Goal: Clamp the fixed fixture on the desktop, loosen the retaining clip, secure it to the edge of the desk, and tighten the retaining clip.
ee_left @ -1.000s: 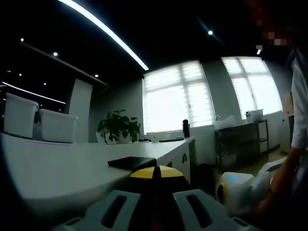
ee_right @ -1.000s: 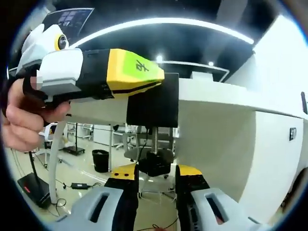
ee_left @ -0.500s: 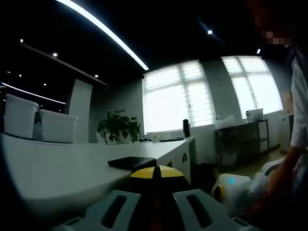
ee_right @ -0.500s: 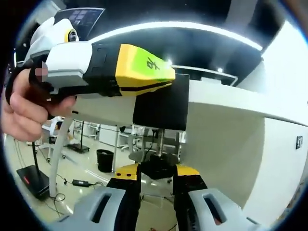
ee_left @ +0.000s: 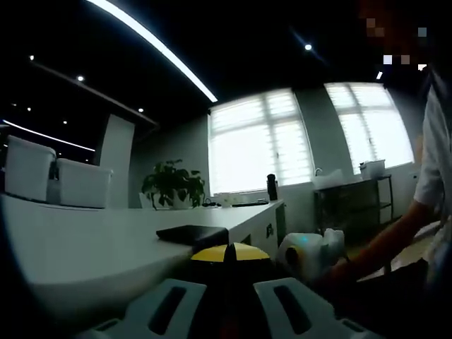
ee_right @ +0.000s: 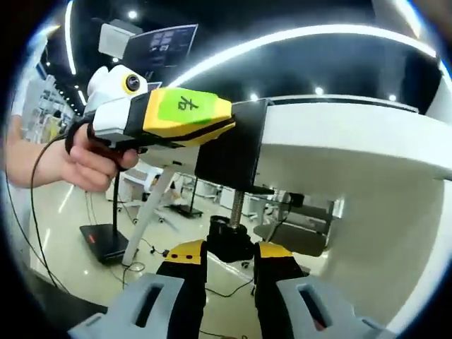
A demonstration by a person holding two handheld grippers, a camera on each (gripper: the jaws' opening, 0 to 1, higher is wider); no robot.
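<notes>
The black metal clamp bracket is sitting over the edge of the long white desk, with its threaded screw hanging down under the edge. The right gripper is reaching up from below, and its yellow-tipped jaws are pressing together on the black round knob at the bottom of the screw. The left gripper (a hand is holding it) is squeezing the top of the bracket. In the left gripper view, its jaws are closing on the flat black top plate lying on the desk, and a green potted plant is standing far away by the bright windows.
</notes>
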